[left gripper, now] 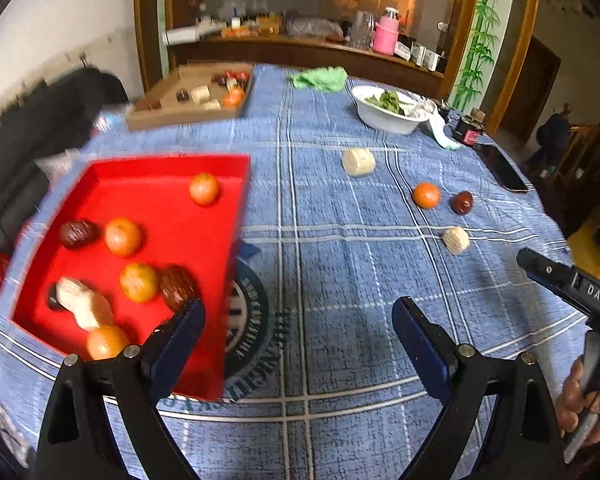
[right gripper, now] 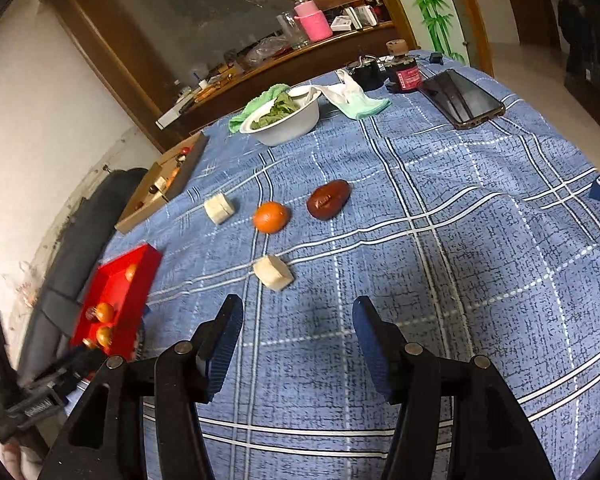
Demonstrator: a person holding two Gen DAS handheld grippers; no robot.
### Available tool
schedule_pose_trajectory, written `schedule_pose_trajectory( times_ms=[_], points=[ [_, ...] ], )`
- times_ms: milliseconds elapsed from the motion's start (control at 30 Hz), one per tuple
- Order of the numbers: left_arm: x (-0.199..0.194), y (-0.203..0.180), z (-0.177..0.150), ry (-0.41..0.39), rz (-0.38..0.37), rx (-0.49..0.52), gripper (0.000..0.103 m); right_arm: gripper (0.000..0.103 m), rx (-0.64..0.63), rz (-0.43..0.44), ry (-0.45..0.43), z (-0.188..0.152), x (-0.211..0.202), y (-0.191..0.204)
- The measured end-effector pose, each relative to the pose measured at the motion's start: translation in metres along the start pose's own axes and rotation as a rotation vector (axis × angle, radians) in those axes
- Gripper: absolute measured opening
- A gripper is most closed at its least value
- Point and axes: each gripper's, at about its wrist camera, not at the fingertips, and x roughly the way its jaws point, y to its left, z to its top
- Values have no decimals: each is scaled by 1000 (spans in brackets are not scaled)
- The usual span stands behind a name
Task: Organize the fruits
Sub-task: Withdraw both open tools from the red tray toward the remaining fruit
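Note:
A red tray [left gripper: 228,168] on the blue cloth holds several oranges, brown dates and pale chunks; it also shows in the right wrist view [right gripper: 140,264]. On the cloth lie an orange [right gripper: 271,217], a brown date [right gripper: 328,199] and two pale chunks [right gripper: 219,208] [right gripper: 273,272]. My left gripper [left gripper: 300,312] is open and empty, its left finger over the tray's near right corner. My right gripper [right gripper: 296,312] is open and empty, just short of the nearer pale chunk.
A white bowl of greens [right gripper: 288,128], a green cloth [left gripper: 320,78], a phone [right gripper: 460,98], a dark jar [right gripper: 404,74] and a cardboard box with more fruit [left gripper: 188,116] stand at the far side. The table edge falls away at the right.

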Motion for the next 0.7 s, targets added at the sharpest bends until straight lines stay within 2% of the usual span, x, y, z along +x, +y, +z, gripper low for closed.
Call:
schedule_pose_trajectory(
  times_ms=[300,700],
  points=[
    [-15,-4,2,-91,103,38,94,63,-48,-53,-3,-14,13,4],
    [-9,-7,-1,-88,118,46,94,65,-56,-86,-16,-19,17,4]
  ],
)
